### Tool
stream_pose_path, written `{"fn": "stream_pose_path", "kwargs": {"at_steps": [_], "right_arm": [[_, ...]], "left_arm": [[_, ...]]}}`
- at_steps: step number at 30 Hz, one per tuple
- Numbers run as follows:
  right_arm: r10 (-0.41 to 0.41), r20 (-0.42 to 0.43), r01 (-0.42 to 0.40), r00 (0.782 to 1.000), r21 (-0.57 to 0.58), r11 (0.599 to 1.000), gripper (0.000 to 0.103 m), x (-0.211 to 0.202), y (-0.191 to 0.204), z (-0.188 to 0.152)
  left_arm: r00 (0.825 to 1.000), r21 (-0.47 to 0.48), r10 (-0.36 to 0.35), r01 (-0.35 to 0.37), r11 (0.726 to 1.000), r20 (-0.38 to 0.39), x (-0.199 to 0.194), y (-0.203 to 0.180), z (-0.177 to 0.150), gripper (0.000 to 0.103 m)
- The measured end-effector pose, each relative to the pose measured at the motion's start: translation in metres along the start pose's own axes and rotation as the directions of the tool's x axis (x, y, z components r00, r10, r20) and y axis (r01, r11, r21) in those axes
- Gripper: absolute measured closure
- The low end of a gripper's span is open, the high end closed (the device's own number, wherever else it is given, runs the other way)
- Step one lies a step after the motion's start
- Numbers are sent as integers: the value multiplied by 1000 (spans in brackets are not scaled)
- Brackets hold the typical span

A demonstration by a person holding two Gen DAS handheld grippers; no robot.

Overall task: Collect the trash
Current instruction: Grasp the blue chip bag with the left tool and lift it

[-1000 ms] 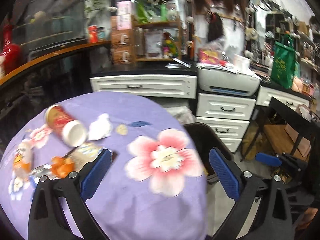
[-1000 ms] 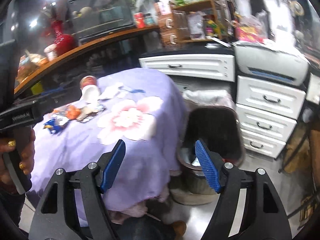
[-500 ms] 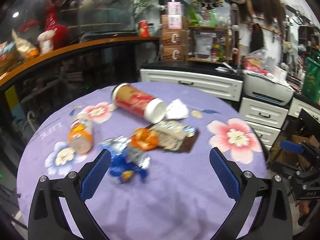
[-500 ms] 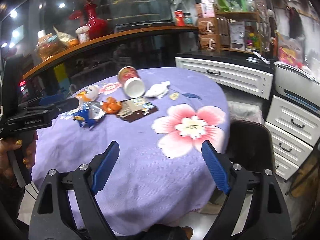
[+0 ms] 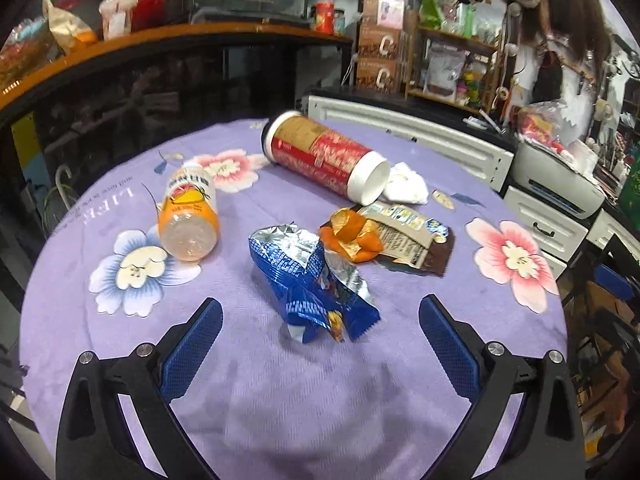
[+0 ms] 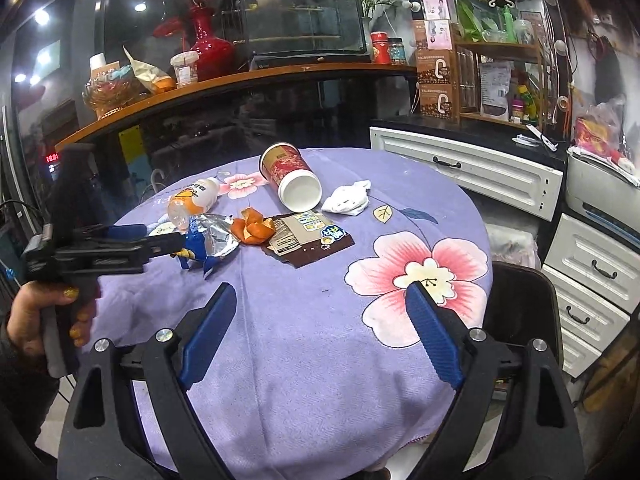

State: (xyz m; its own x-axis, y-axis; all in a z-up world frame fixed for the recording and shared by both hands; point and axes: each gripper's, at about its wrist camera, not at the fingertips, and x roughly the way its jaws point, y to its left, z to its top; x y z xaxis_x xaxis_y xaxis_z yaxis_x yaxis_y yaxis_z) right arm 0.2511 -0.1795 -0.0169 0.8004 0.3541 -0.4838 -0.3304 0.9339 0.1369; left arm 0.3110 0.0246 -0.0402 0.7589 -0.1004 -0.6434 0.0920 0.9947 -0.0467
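A matt woven purple tablecloth point(image 5: 280, 400) lies under my textured blue rubber-like pads point(image 5: 192, 352). On it: a glossy blue foil wrapper point(image 5: 308, 280) with crinkled silver lining, a clear plastic bottle point(image 5: 190, 216), a smooth red card tube point(image 5: 324, 160), crumpled white tissue point(image 5: 406, 188), dimpled orange peel point(image 5: 352, 234) and a shiny brown packet point(image 5: 412, 246).

"LIFE" is printed on the purple tablecloth point(image 5: 105, 207), and a large "C" is shown on each of 2 brown boxes point(image 6: 438, 89) on the counter.
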Motion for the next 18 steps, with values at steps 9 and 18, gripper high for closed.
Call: {"fn": "stream_pose_path", "kwargs": {"at_steps": [9, 18], "right_arm": [[17, -13, -17, 1000, -11, 1000, 17, 3, 3, -5], [42, -44, -43, 998, -11, 999, 17, 11, 5, -9]], "left_arm": [[991, -41, 25, -30, 999, -128, 53, 16, 5, 32], [993, -96, -44, 34, 995, -112, 43, 24, -2, 74]]}}
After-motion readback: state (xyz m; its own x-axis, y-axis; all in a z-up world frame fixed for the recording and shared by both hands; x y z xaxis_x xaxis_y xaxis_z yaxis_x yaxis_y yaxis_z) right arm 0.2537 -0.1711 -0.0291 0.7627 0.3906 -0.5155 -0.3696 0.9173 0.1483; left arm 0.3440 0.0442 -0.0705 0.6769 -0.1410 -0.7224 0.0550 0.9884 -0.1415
